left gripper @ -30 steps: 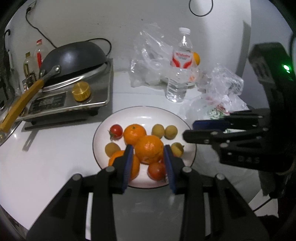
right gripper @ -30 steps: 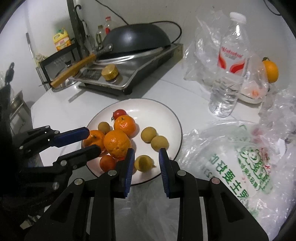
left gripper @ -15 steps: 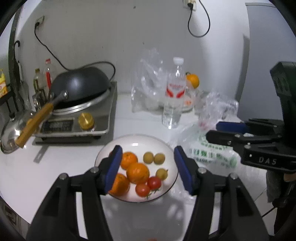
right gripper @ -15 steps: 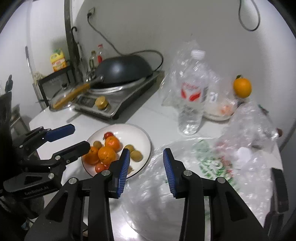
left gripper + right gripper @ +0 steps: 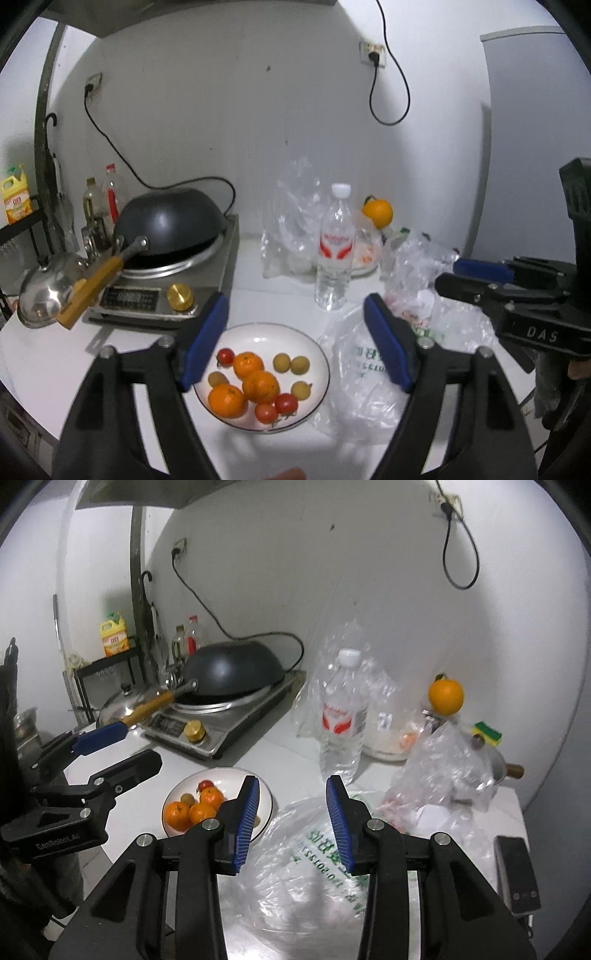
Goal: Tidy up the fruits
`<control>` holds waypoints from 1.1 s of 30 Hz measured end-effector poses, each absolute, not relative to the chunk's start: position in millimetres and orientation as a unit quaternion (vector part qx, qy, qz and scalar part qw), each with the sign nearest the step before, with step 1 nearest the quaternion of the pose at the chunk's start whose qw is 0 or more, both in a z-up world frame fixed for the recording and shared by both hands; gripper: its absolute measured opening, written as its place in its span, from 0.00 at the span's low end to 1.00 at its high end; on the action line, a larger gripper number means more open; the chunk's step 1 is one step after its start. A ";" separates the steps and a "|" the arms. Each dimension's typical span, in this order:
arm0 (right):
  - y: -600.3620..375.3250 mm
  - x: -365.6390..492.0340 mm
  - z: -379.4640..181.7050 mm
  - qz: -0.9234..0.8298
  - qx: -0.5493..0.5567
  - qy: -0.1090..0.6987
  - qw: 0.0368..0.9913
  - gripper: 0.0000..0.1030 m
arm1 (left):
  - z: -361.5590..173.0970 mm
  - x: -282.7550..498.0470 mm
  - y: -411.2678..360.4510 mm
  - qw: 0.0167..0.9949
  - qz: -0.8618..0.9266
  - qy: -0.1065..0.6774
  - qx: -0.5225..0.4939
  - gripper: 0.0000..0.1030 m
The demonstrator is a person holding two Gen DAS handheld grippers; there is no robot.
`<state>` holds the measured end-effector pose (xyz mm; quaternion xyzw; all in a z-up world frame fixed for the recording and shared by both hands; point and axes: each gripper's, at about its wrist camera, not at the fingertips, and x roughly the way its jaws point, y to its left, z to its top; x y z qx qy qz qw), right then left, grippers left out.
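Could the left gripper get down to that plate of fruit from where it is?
Probably yes. The left gripper is open above the plate, and nothing lies between them; the plastic bag lies beside it.

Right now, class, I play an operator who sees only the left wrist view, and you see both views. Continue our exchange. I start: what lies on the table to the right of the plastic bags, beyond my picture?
Observer: A flat black device lies near the right edge of the table, beside the printed bag.
Operator: Is anything behind the crumpled bag?
Observer: A metal pot sits there, partly hidden by the crumpled bag. Its short wooden handle points right.
Operator: Where is my right gripper?
Observer: The right gripper is open and empty, and the printed bag shows between its fingers.
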<state>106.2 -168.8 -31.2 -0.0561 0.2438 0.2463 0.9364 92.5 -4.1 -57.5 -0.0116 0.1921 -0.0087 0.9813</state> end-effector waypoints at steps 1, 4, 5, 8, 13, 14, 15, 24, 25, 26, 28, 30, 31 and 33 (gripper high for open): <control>-170.2 104.3 -28.3 0.245 -0.056 0.239 0.938 0.39 | -54.5 90.6 -5.0 0.982 -0.008 0.187 -0.011 0.83; -177.1 97.3 -17.4 0.241 -0.054 0.224 0.943 0.39 | -41.4 82.5 -8.0 0.986 -0.005 0.166 -0.012 0.86; -179.0 95.2 -13.8 0.240 -0.053 0.220 0.944 0.39 | -37.4 80.3 -8.9 0.987 -0.003 0.161 -0.011 0.87; -182.7 89.0 -4.1 0.236 -0.052 0.205 0.948 0.41 | -26.0 73.3 -11.0 0.990 0.002 0.143 -0.008 0.88; -188.5 77.7 11.5 0.233 -0.045 0.178 0.955 0.57 | -6.2 60.5 -13.6 0.992 0.017 0.123 -0.003 0.89; -189.3 75.3 15.1 0.231 -0.045 0.173 0.956 0.57 | -1.5 57.7 -14.2 0.993 0.019 0.120 -0.002 0.89; -190.0 73.1 18.2 0.230 -0.044 0.169 0.957 0.57 | 1.4 55.9 -14.6 0.993 0.021 0.117 -0.001 0.90; -195.8 59.8 34.2 0.222 -0.044 0.147 0.963 0.59 | 22.1 35.8 -20.8 0.996 0.037 0.080 0.026 0.97; -196.2 58.6 35.1 0.222 -0.044 0.145 0.963 0.59 | 23.0 35.1 -19.8 0.996 0.034 0.083 0.021 0.97; -196.6 58.9 35.5 0.222 -0.044 0.145 0.963 0.59 | 23.1 35.3 -18.9 0.996 0.032 0.086 0.017 0.97; -197.2 57.3 36.0 0.221 -0.043 0.143 0.964 0.59 | 23.6 35.0 -17.9 0.995 0.024 0.094 0.012 0.97; -198.0 56.5 36.5 0.222 -0.042 0.143 0.964 0.59 | 24.1 34.2 -18.0 0.995 0.021 0.099 0.011 0.97; -198.3 56.3 36.5 0.223 -0.042 0.142 0.964 0.59 | 24.2 34.2 -18.6 0.995 0.016 0.102 0.012 0.97; -199.0 56.8 36.5 0.224 -0.042 0.141 0.963 0.59 | 24.4 33.8 -20.7 0.994 0.014 0.106 0.015 0.97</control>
